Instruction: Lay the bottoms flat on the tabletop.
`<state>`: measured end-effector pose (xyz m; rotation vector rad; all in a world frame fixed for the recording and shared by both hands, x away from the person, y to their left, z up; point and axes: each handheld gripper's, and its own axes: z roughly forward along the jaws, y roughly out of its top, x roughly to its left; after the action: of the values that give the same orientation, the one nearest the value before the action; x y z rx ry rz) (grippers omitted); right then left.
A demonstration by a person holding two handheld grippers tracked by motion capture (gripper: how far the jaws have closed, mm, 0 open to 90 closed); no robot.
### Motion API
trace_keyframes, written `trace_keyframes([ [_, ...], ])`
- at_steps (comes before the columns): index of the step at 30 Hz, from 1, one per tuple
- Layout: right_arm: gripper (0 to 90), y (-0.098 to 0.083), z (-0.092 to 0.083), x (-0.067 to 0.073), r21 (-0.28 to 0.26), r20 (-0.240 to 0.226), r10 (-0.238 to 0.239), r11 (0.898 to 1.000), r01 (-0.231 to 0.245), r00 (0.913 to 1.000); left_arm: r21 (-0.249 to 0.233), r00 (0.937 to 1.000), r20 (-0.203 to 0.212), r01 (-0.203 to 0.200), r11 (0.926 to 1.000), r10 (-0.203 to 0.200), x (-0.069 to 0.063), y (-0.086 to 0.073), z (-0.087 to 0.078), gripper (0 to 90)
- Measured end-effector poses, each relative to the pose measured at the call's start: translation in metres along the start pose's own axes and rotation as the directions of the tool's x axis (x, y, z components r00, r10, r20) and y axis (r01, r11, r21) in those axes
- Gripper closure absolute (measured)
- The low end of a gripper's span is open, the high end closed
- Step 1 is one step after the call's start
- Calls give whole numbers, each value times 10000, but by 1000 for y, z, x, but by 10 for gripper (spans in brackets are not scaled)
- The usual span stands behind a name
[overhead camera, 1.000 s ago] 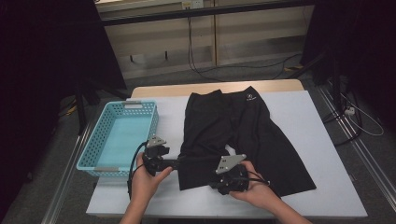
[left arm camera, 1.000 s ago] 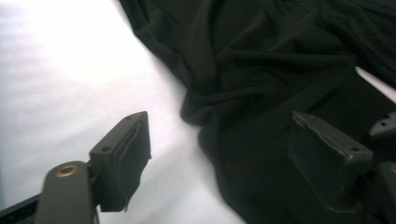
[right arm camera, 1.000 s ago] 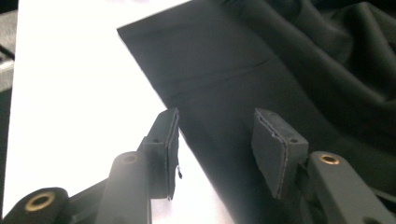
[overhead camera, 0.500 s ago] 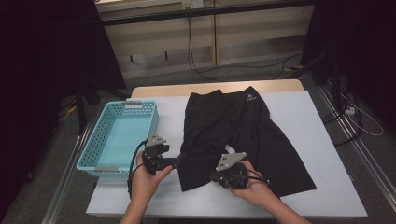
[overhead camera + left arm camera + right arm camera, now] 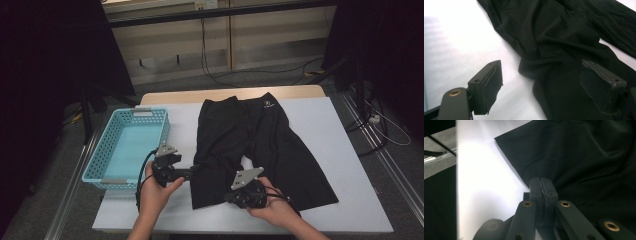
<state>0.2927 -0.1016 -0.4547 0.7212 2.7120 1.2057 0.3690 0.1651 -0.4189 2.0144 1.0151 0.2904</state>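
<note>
Shorts, one pair, black and stretchy, lie flat across the middle of one white table. One pale-blue perforated plastic basket sits at the left, well apart from the right gripper. Two grippers work the near hem: left gripper gapes wide astride the fabric edge; right gripper, jaws just pressed together, pinches the hem.

The shorts are seen as matt black cloth (softly creased), the basket as perforated turquoise plastic, the table as smooth white.
</note>
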Motion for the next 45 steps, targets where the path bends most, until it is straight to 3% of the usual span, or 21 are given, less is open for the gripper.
trace_keyframes([
  [13, 891, -2, -2, 21, 197, -802, -430, 9988, 447, 9959, -5, 10000, 1, 63, 10000, -63, 1, 1, -1, 186],
  [22, 887, -4, -8, 20, 243, -892, -403, 9988, 426, 9952, 159, 10000, -38, 61, 9999, -60, 2, -1, 3, 186],
  [24, 850, -5, -9, 17, 161, -861, -359, 9992, 374, 9956, 174, 10000, -33, 84, 9998, -84, 2, -2, 3, 186],
  [28, 656, 2, -7, 21, -299, -396, -578, 9979, 566, 9975, 137, 9999, 1, 122, 9998, -122, 3, -1, 3, 186],
  [35, 503, 23, 16, 30, -1053, -42, -901, 9904, 892, 9959, 18, 9998, -10, 190, 9998, -190, 4, 0, 1, 186],
  [39, 505, 33, 35, 45, -1012, -140, -1344, 9860, 1323, 9908, 75, 9998, -21, 212, 9997, -212, 4, 0, 1, 186],
  [41, 524, 37, 43, 48, -965, -148, -1306, 9870, 1286, 9913, 47, 9997, -50, 244, 9997, -244, 4, 0, 1, 186],
  [45, 649, 40, 60, 48, -688, -349, -1358, 9887, 1332, 9901, 9, 9995, -80, 301, 9995, -301, 5, 0, 1, 186],
])
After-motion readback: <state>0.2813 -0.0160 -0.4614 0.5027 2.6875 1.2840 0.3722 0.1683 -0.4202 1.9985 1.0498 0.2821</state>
